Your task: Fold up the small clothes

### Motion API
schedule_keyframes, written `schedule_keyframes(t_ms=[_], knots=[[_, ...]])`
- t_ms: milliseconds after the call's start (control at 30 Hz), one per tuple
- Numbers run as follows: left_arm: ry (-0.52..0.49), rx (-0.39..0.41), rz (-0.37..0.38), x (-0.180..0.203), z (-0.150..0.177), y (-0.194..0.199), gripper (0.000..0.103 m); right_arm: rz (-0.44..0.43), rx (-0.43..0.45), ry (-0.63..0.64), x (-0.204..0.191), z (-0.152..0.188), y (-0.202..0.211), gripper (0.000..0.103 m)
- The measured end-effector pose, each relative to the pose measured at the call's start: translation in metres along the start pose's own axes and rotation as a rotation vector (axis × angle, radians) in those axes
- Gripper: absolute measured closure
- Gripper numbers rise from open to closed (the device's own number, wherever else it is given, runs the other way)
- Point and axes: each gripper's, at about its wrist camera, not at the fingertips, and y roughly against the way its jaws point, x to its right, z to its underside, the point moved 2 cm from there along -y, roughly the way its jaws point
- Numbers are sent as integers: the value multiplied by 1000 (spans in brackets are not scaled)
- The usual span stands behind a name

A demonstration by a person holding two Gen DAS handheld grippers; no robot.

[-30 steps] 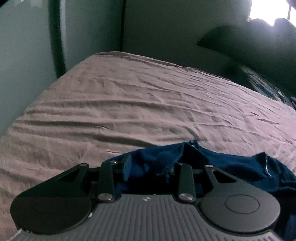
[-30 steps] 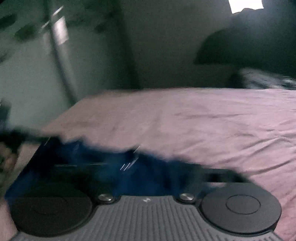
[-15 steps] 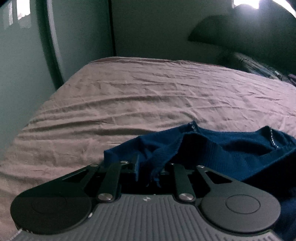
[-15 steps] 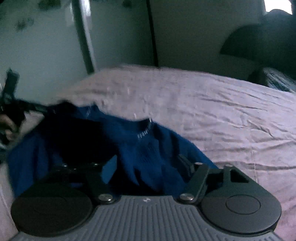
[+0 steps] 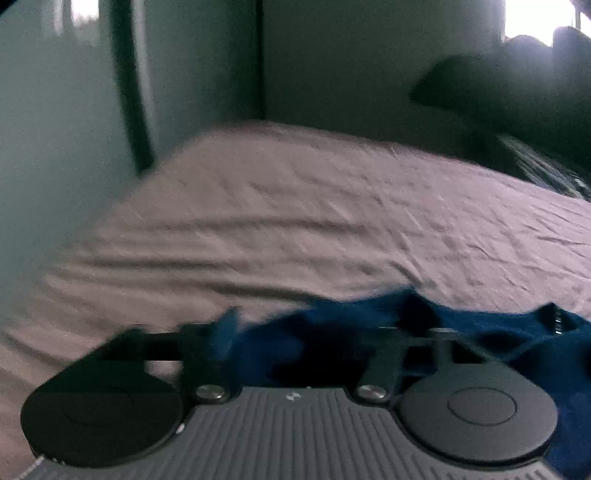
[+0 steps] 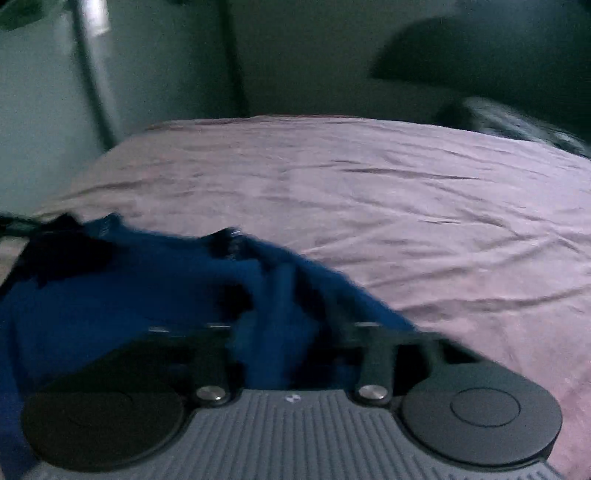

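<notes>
A small dark blue knit garment lies bunched at the near edge of a bed with a mauve sheet. My left gripper stands wide open with the garment's left end between its fingers. In the right wrist view the garment spreads to the left, and my right gripper is open with a fold of the blue cloth bunched between its fingers. Both views are blurred by motion.
Dark pillows and bedding lie at the far right of the bed. A pale wall with a dark vertical strip stands to the left. A bright window is at the upper right.
My left gripper, shut on the garment a second ago, has opened wide. My right gripper stays open. Both have shifted, and the garment lies lower and more bunched.
</notes>
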Motion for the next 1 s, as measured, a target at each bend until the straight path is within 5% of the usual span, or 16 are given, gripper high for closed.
schedule_keyframes(t_ms=[67,133,233,267,333,400,433,500,567,633,700,767,833,900,1000], knots=[[-45,77,-82,-4,-2,18,7,147,118,22,-6,-3,25,1],[-82,119,-90,-2,-4,32,8,129,149,79,-21,-5,39,0],[-149,164,-14,11,3,52,13,-168,4,34,-38,-3,31,0],[-191,184,-22,18,6,55,13,-307,-58,-11,-42,2,24,0],[-250,207,-103,26,6,47,7,-438,-144,-76,-45,10,4,0],[-251,140,-174,26,-3,23,2,-332,-152,-64,-44,13,-10,0],[-218,88,-172,20,-8,10,1,-238,-141,-49,-42,11,-18,0],[-118,30,-159,5,-13,0,1,-197,-104,-87,-36,4,-23,0],[-62,50,-122,-3,-11,5,1,-163,-57,-113,-38,-2,-14,0],[-101,68,-162,-1,-7,7,0,-58,9,-17,-48,-7,1,0],[-101,10,-166,-1,-8,-3,0,-87,-5,63,-58,-5,2,0],[28,-112,-39,-15,-15,-18,1,-149,-79,96,-61,-1,-8,0],[139,-164,95,-26,-22,-27,3,-86,-135,108,-61,6,-29,0],[181,-137,115,-32,-31,-25,3,-99,-96,94,-55,7,-32,0],[99,-40,108,-23,-37,-5,1,-75,-89,74,-54,3,-32,0]])
